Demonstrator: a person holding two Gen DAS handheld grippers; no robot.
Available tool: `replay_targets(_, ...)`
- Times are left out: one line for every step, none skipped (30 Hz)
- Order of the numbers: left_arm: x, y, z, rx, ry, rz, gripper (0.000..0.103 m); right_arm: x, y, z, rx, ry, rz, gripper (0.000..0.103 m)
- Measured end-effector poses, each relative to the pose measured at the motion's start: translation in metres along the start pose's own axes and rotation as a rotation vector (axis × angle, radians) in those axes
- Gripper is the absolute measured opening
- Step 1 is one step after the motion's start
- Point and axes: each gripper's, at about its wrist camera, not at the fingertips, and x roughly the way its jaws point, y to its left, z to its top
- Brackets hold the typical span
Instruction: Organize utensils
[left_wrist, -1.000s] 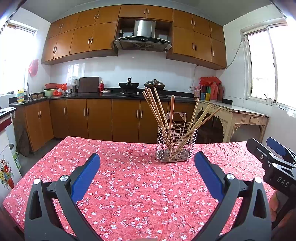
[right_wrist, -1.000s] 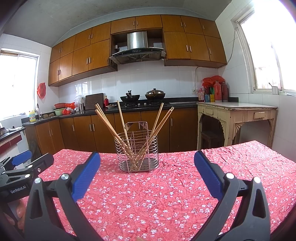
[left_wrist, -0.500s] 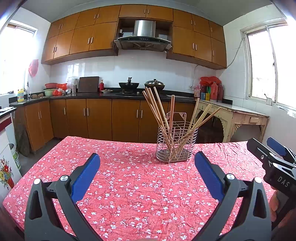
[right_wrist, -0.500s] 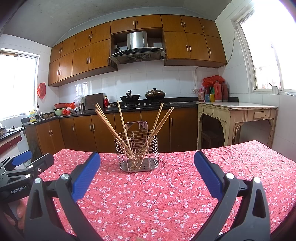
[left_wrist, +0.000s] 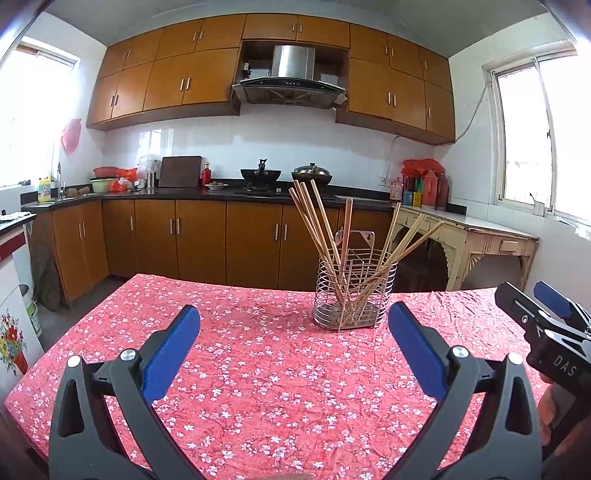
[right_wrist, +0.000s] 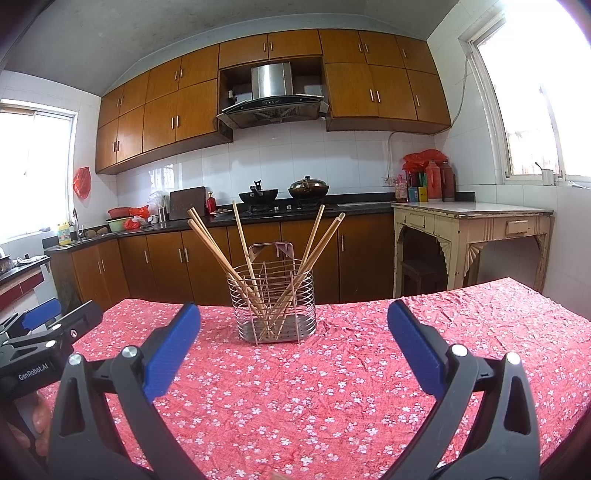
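Leaning outward in the wire holder (left_wrist: 352, 295), chopsticks (left_wrist: 321, 229) hide their lower tips; left gripper (left_wrist: 293, 325) and right gripper (right_wrist: 293, 325) both gape, holding nothing.

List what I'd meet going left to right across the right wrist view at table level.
Left hand-held gripper → wire utensil holder with chopsticks → bare stretch of red floral tablecloth.

A crinkled red floral cloth (left_wrist: 258, 369) covers the bench. The basket (right_wrist: 275, 306) is shiny metal wire; the chopsticks (right_wrist: 218, 251) in it look like pale matt wood. The left tongs (left_wrist: 293, 343) are matt black plastic with ribbed blue pads (left_wrist: 170, 354).
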Motion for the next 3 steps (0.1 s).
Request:
replay_targets(0.0001, 0.0005, 0.0002, -0.002, 0.001, -0.001, 0.101, 0.0001, 0.0, 0.0, 0.001, 0.0, 0.0, 0.099)
replay_targets(0.0004, 0.0008, 0.0004, -0.004, 0.004, -0.004, 0.101, -0.0002, -0.0002, 0.0, 0.002, 0.0, 0.0, 0.099)
replay_targets(0.0007, 0.001, 0.0004, -0.006, 0.005, -0.006, 0.101, -0.0006, -0.0008, -0.0001, 0.002, 0.0, 0.001, 0.099)
